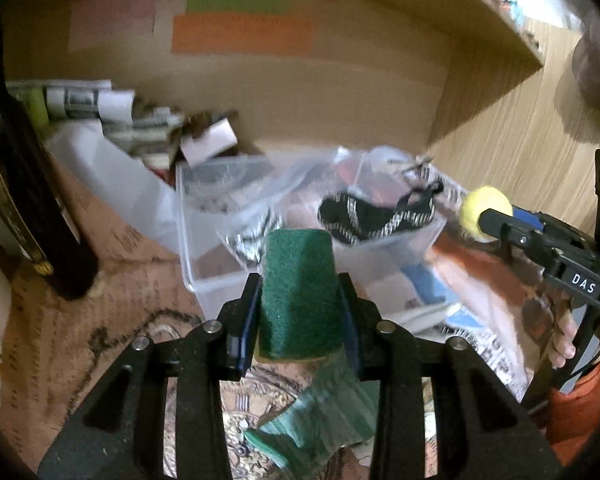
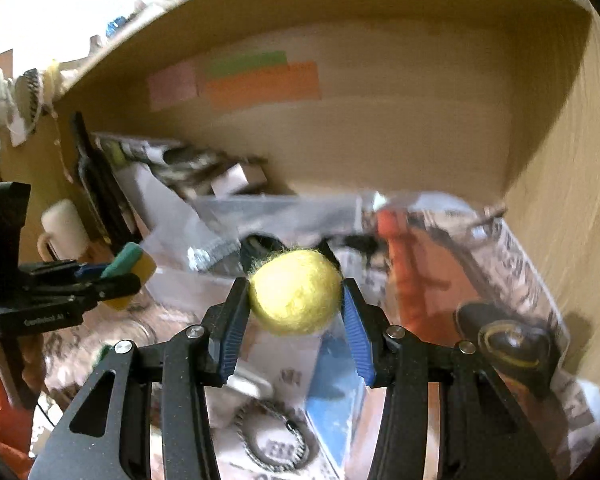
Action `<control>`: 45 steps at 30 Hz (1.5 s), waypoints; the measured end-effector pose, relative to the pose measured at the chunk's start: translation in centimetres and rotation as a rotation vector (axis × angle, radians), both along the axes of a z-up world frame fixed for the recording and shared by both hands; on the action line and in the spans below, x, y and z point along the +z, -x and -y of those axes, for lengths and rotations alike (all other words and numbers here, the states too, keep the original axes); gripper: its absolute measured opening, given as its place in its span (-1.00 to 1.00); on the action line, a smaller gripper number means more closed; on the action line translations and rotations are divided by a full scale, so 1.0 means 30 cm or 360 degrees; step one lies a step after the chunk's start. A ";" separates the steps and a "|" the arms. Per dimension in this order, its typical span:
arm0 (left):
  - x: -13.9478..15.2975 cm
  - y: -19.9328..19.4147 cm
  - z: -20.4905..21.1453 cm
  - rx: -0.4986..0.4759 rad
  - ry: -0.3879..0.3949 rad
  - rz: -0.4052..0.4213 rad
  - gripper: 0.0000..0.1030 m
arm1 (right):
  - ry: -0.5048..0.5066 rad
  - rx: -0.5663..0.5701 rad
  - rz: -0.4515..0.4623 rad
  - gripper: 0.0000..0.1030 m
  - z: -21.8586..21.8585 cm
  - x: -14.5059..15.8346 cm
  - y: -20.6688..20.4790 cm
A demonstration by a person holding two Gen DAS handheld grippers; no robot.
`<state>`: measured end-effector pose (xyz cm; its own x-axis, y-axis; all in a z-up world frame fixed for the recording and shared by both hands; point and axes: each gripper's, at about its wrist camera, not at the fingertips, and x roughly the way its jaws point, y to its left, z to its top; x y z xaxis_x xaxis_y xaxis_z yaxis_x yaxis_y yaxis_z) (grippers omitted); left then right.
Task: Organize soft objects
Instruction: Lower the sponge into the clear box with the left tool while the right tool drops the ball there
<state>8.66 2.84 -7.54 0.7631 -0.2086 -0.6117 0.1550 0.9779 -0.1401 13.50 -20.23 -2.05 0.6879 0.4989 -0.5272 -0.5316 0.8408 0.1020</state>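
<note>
Clear bin (image 1: 204, 276) holds black strap (image 1: 374, 216)

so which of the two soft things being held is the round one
The yellow felt ball, held between the right gripper fingers. The left gripper holds a flat-sided green scouring sponge instead.

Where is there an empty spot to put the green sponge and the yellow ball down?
Hardly anywhere. The clear plastic bin ahead already holds a black strappy item and plastic bags. Left of it lies a fairly bare patch of patterned cloth, bordered by a dark upright object. Right of the bin, newspaper and orange fabric crowd the floor.
</note>
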 end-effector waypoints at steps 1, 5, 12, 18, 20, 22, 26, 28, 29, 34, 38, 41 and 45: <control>0.018 0.003 -0.003 0.0006 -0.0001 0.0024 -0.30 | -0.0011 0.0014 0.0017 -0.17 -0.010 0.014 -0.002; 0.068 0.000 -0.019 0.0043 -0.0021 0.0093 -0.30 | -0.0036 0.0069 0.0072 -0.17 -0.056 0.049 -0.017; 0.089 -0.073 -0.049 0.0098 -0.0034 0.0092 -0.30 | -0.0006 0.0176 0.0090 -0.17 -0.152 0.053 -0.056; 0.045 -0.150 -0.065 0.0110 -0.0039 0.0020 -0.30 | 0.0042 0.0226 0.0001 -0.17 -0.231 0.004 -0.127; 0.025 -0.176 -0.067 0.0112 -0.0038 -0.0001 -0.30 | 0.0072 0.0250 -0.0044 -0.17 -0.254 -0.023 -0.153; 0.006 -0.200 -0.068 0.0119 -0.0039 -0.0023 -0.30 | 0.0105 0.0265 -0.0077 -0.17 -0.276 -0.041 -0.174; -0.032 -0.250 -0.067 0.0124 -0.0032 -0.0083 -0.30 | 0.0171 0.0295 -0.0140 -0.17 -0.311 -0.083 -0.206; -0.049 -0.270 -0.065 0.0122 -0.0032 -0.0108 -0.30 | 0.0204 0.0308 -0.0150 -0.17 -0.326 -0.095 -0.212; -0.058 -0.280 -0.064 0.0122 -0.0036 -0.0121 -0.30 | 0.0226 0.0315 -0.0150 -0.17 -0.335 -0.102 -0.213; -0.084 -0.312 -0.059 0.0124 -0.0043 -0.0149 -0.30 | 0.0294 0.0329 -0.0168 -0.17 -0.362 -0.131 -0.234; -0.090 -0.323 -0.060 0.0125 -0.0047 -0.0168 -0.29 | 0.0315 0.0341 -0.0226 -0.17 -0.369 -0.164 -0.252; -0.093 -0.331 -0.058 0.0117 -0.0050 -0.0186 -0.22 | 0.0317 0.0348 -0.0253 -0.16 -0.370 -0.171 -0.257; -0.083 -0.320 -0.066 0.0121 -0.0030 -0.0181 -0.08 | 0.0306 0.0348 -0.0246 -0.09 -0.361 -0.154 -0.249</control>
